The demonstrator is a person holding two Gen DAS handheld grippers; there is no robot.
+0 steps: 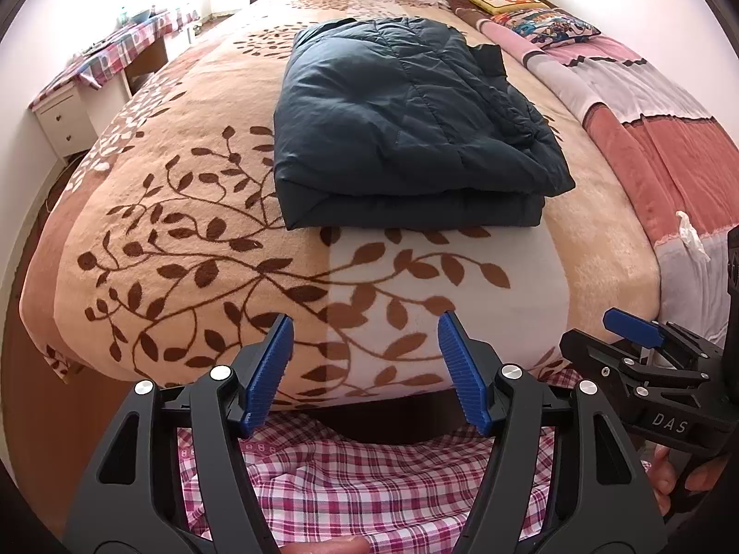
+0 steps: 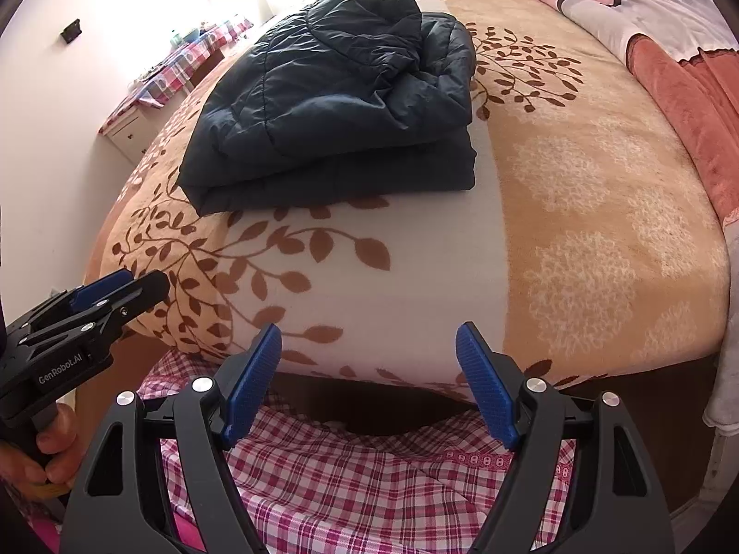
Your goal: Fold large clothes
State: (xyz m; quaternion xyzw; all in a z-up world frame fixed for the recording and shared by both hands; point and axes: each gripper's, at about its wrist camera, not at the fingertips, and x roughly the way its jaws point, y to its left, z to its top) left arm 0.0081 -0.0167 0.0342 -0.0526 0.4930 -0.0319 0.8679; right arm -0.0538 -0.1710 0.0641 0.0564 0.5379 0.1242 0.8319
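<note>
Two grippers hang side by side off the foot of the bed, both tipped down toward the mattress edge, and neither has anything in it. The left gripper (image 1: 365,371) stands with its jaws wide apart, only the leaf-patterned blanket (image 1: 184,249) showing in the gap. The right gripper (image 2: 369,381) is spread about as wide and just as empty.

The dark padded jacket (image 1: 406,129) lies ahead of both, further up the bed and well apart from the fingertips, already doubled into a thick bundle. Its folded edge faces the grippers and runs across the bed, so the bundle's long side lies crosswise to the way the fingers point. From the left gripper it sits nearly straight ahead; from the right gripper it lies ahead and off to the left, so the left looks the nearer. To my eye the fold is close to finished, and any further tidying would mean reaching forward over the blanket to that near edge.
</note>
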